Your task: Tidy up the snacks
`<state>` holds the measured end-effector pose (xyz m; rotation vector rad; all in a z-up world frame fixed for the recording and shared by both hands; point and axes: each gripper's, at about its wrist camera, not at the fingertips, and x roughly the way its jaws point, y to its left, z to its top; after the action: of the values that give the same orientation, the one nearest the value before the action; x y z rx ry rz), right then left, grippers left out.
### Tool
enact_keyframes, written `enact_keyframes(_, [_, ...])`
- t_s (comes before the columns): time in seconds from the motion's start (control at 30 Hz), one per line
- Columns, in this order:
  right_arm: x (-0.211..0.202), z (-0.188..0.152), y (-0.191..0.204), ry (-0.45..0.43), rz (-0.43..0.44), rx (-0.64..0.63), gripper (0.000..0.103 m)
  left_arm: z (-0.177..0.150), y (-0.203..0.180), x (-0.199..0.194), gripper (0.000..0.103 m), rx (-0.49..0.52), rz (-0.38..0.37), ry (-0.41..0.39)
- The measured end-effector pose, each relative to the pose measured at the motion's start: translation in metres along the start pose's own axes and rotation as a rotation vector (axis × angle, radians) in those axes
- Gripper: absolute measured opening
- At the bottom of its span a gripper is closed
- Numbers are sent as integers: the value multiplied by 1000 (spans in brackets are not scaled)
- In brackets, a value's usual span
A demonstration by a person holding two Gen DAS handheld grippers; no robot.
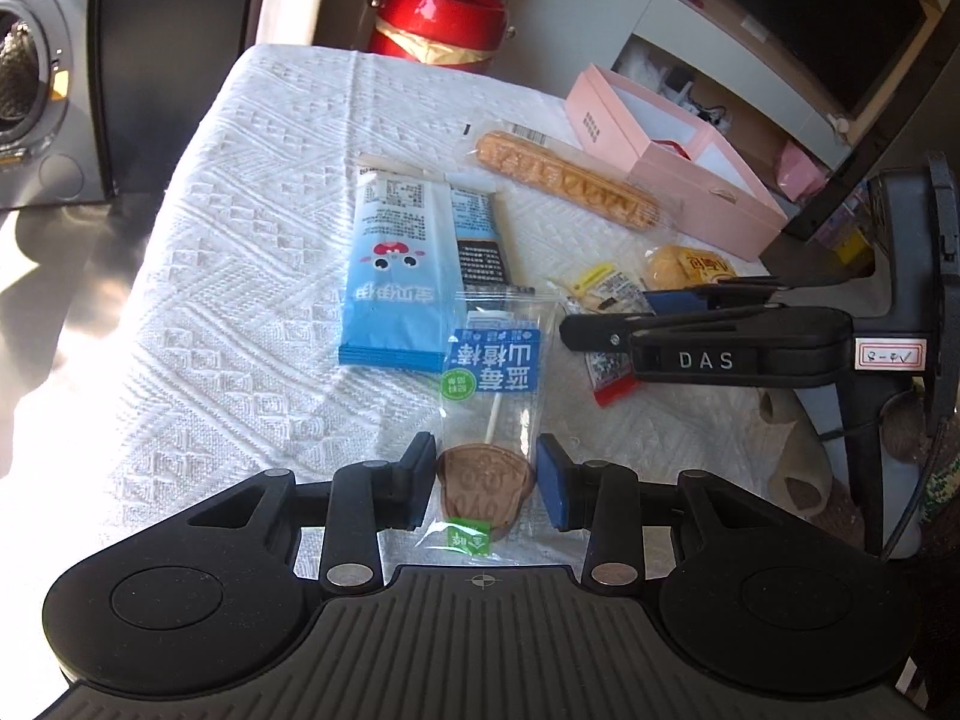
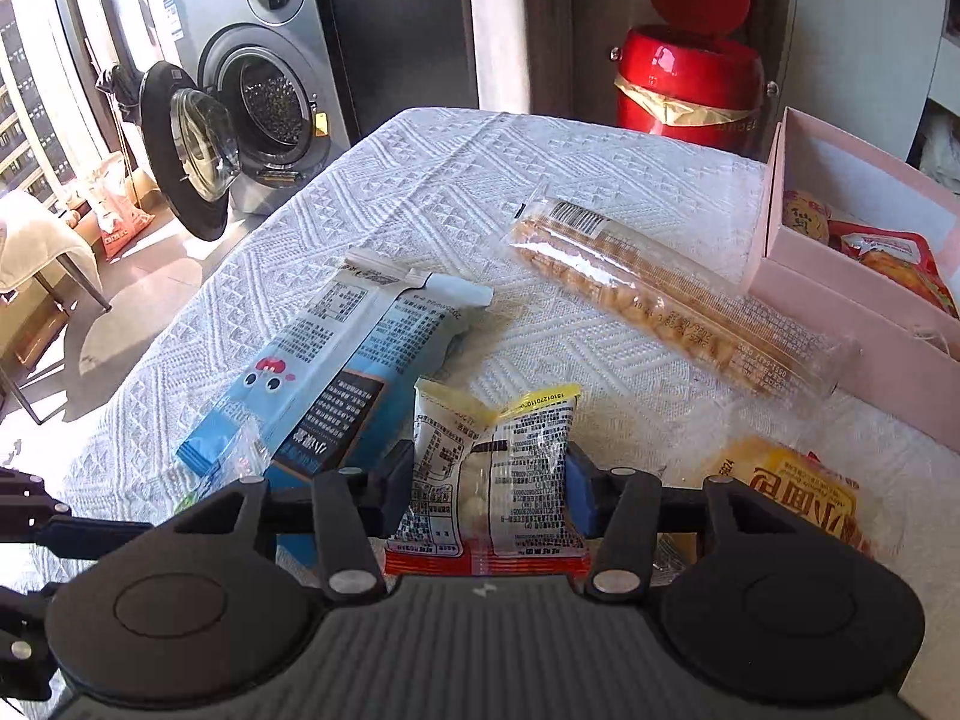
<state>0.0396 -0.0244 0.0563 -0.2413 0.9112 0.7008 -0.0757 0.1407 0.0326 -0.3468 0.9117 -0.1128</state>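
A brown lollipop in a clear packet with a blue label sits between the pads of my left gripper, which is shut on it. My right gripper is shut on a small clear snack packet with yellow and red ends. From the left wrist view that right gripper shows side-on at the right. On the white tablecloth lie a blue bag, a long clear pack of crackers and a yellow bread packet.
An open pink box with a few snacks inside stands at the table's right. A red bin is behind the far edge. A washing machine with its door open stands on the floor at the left.
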Motion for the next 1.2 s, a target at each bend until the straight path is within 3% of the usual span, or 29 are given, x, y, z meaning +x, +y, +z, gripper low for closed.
enact_keyframes(0.27, [-59,-64,-11,2,-35,-30,52,8,-40,32,41,94,-49,16])
enact_keyframes(0.43, [-73,-82,-36,-18,-13,8,70,30,-52,62,42,198,-44,6])
enact_keyframes(0.5, [-75,-86,-43,-47,-7,-4,72,41,-53,68,42,206,-60,31])
enact_keyframes(0.63, [-79,-81,-50,-35,-26,6,73,46,-48,72,42,170,-64,40])
enact_keyframes(0.73, [-90,-74,-53,-83,-24,44,73,36,-54,67,42,172,-47,20])
enact_keyframes(0.9, [-103,-66,-49,-166,-131,66,76,11,-68,53,42,206,-22,9])
enact_keyframes(1.03, [-99,-55,-62,-209,-264,192,80,5,-75,52,43,227,1,20])
enact_keyframes(1.2, [-68,-36,-94,-143,-241,348,81,11,-83,58,46,255,9,55])
